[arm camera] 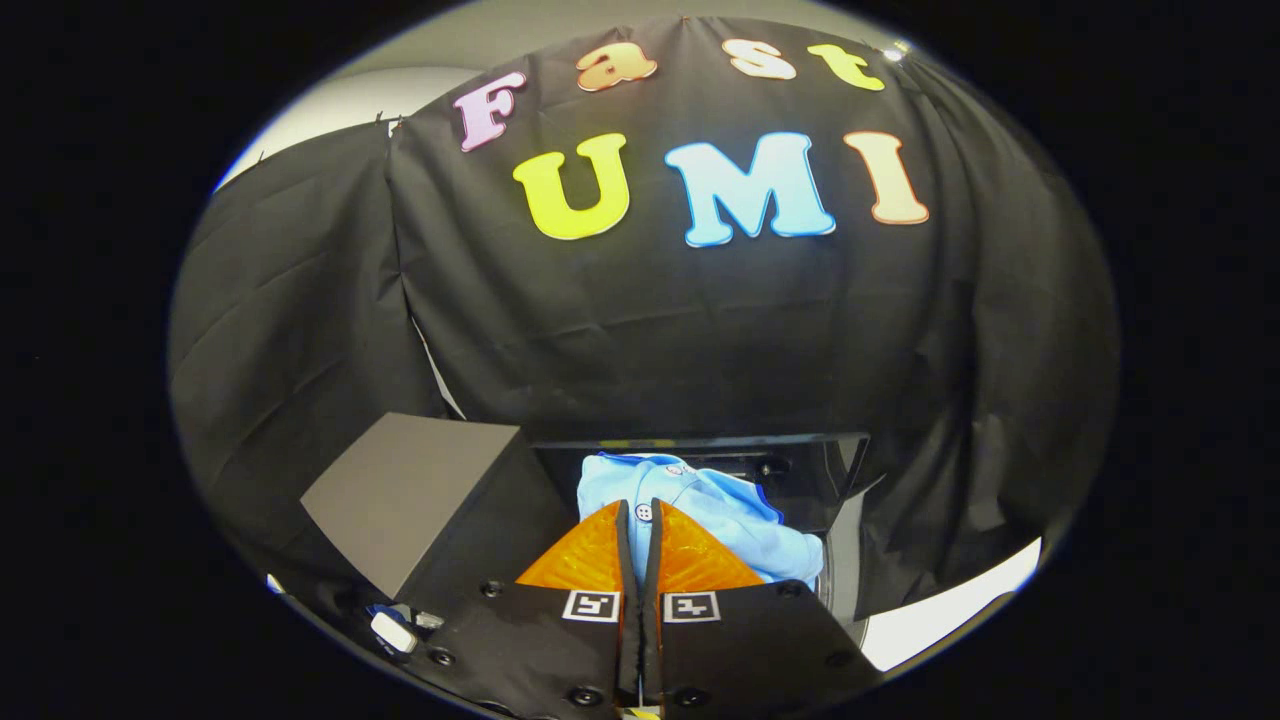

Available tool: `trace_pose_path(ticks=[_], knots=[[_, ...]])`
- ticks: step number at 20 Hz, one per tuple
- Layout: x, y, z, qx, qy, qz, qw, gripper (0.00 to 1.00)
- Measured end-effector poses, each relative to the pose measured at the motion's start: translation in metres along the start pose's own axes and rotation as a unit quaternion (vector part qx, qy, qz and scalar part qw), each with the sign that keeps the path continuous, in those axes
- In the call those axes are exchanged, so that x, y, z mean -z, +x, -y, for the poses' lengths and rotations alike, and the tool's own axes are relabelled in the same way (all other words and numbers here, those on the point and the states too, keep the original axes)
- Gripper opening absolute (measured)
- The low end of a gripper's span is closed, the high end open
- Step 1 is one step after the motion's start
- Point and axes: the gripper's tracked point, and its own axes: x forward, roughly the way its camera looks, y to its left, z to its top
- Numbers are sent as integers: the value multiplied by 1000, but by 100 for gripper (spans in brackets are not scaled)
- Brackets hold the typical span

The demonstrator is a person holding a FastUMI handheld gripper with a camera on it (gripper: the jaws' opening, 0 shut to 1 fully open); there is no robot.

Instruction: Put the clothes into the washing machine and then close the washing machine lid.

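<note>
The gripper (640, 515) pinches a blue shirt (700, 510), fingers pressed nearly together, just before the washer (800, 470) opening. Best carry it deep inside before letting go, so nothing snags the lid.

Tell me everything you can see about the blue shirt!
The blue shirt is light blue, soft-looking cloth with a darker blue trim and a small white button near the fingertips. It lies crumpled, bunched in the dark opening of the washing machine, just ahead of the gripper. The fingers are nearly together with shirt cloth showing in the gap; whether they pinch it is unclear.
</note>
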Motion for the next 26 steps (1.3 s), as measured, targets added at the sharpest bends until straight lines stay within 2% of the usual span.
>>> trace_pose_path(ticks=[10,16,26], knots=[[88,63,12,18,-9,-72,997,2],[135,94,23,34,11,-112,993,2],[193,151,57,84,63,-157,982,2]])
